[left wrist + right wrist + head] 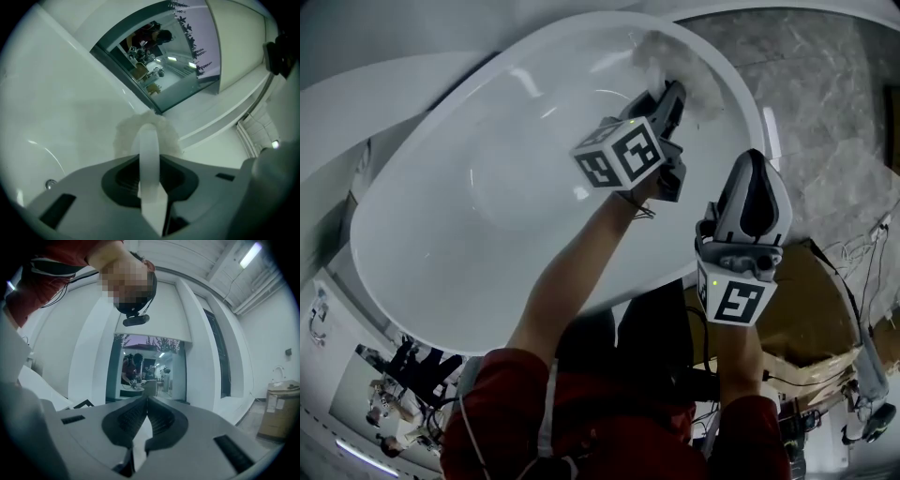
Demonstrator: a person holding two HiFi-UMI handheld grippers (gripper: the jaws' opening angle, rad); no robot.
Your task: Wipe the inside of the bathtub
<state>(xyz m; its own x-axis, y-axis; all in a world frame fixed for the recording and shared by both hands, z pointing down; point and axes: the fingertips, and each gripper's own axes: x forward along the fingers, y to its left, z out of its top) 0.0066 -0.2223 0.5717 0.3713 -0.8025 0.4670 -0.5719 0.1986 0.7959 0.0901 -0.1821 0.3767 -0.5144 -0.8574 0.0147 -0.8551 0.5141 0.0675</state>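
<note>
The white bathtub (478, 187) fills the head view. My left gripper (672, 92) reaches into it, up at the far inner wall, shut on a white fluffy wiping cloth (661, 52). In the left gripper view the jaws (149, 161) clamp the cloth's white strap, and the fluffy pad (164, 133) presses against the tub wall (56, 93). My right gripper (753, 164) hovers near the tub's right rim, shut with nothing in it. In the right gripper view its jaws (146, 400) meet and point into the room, away from the tub.
A grey marble floor (825, 75) lies beyond the tub's right side. A cardboard box (811, 309) with cables (867, 272) sits by my right arm. A dark glass opening (164, 61) shows above the tub rim. Another cardboard box (281, 413) stands by a wall.
</note>
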